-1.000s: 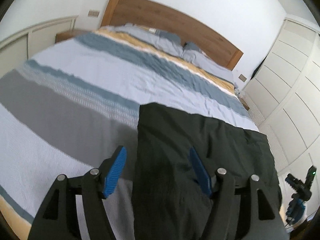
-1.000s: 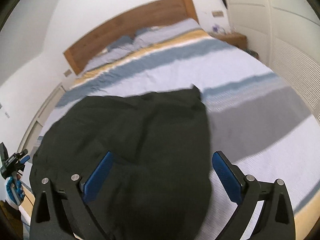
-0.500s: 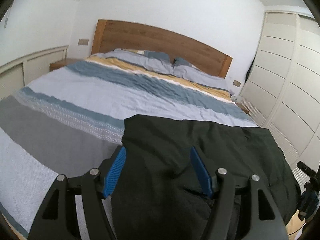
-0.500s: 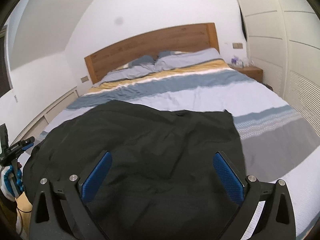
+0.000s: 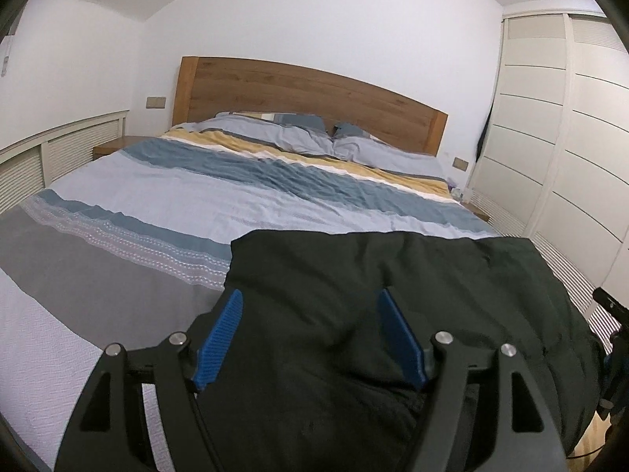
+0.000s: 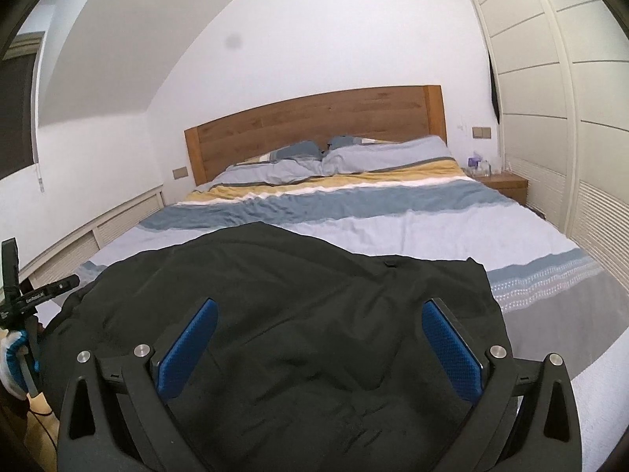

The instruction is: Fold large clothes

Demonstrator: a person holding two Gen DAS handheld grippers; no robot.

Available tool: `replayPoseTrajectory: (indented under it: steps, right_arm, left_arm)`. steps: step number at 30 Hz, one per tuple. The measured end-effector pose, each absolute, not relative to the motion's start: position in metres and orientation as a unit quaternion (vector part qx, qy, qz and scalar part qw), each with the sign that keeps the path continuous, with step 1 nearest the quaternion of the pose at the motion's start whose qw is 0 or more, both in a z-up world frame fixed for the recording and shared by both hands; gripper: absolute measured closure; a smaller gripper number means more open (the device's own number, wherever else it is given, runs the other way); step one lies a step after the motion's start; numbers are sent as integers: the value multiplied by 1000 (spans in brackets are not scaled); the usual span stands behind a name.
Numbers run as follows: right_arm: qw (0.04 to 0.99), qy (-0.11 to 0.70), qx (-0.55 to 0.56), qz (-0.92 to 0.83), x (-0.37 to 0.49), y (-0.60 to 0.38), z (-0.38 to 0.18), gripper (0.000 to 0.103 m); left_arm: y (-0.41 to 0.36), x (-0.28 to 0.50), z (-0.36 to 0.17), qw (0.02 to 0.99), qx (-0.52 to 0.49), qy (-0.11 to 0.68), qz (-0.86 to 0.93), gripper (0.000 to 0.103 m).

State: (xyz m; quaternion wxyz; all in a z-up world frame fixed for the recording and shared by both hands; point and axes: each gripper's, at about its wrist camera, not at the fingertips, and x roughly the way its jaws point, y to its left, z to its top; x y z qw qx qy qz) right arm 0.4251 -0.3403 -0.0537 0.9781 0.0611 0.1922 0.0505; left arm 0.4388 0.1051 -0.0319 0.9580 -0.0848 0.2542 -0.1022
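Observation:
A large black garment (image 5: 412, 275) lies spread across the near end of the bed, wrinkled, with its far edge roughly straight. My left gripper (image 5: 309, 295) hovers over the garment's left part. Its jaws are opening, and the blue pads (image 5: 224, 334) press on nothing, with cloth only beneath them. In the right wrist view the same garment (image 6: 314, 275) fills the foreground. My right gripper (image 6: 320, 303) stands wide open above its near right part and holds nothing.
The bed (image 5: 165, 196) has a striped blue, grey and yellow cover, two pillows (image 6: 354, 153) and a wooden headboard (image 5: 314, 94). White wardrobe doors (image 5: 570, 137) run along the right. A nightstand (image 6: 503, 181) stands beside the bed. A gloved hand (image 6: 11, 354) holds a black device (image 6: 15, 299) at the left.
Both views have rolled upright and tipped up, so more wall and headboard show. The garment now spreads wider across the foreground. The left jaws stand slightly wider apart.

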Motion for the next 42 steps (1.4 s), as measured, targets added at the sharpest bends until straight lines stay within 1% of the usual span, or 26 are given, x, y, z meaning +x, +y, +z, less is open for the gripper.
replayPoseTrajectory:
  steps: [9, 13, 18, 20, 21, 22, 23, 28, 34, 38, 42]
  right_arm:
    - [983, 170, 62, 35, 419, -340, -52, 1]
    - [983, 165, 76, 34, 407, -343, -45, 1]
    - [979, 191, 75, 16, 384, -338, -29, 1]
    - [975, 210, 71, 19, 373, -332, -24, 1]
    - [974, 213, 71, 16, 367, -329, -22, 1]
    - [973, 217, 74, 15, 360, -326, -21, 1]
    - [971, 225, 75, 19, 353, -322, -21, 1]
    - [963, 260, 61, 32, 311, -296, -28, 1]
    - [960, 277, 25, 24, 258, -267, -38, 1]
    - [959, 283, 19, 16, 226, -257, -43, 1]
    - [956, 294, 22, 13, 204, -254, -44, 1]
  left_arm:
    - [103, 435, -35, 959, -79, 251, -110, 31]
    - [106, 426, -23, 958, -85, 257, -97, 31]
    - [102, 401, -7, 949, -96, 288, -86, 31]
    - [97, 384, -1, 947, -96, 295, -82, 30]
    - [93, 371, 3, 948, -91, 295, -77, 25]
    - [89, 359, 5, 948, -88, 296, -78, 22]
    - [85, 346, 7, 947, -86, 298, -81, 21]
    - [68, 287, 10, 944, -70, 313, -83, 21]
    - [49, 221, 17, 948, -20, 313, -57, 21]
    - [36, 179, 21, 951, 13, 303, -50, 21]
    - [26, 143, 29, 956, 22, 288, -58, 21]
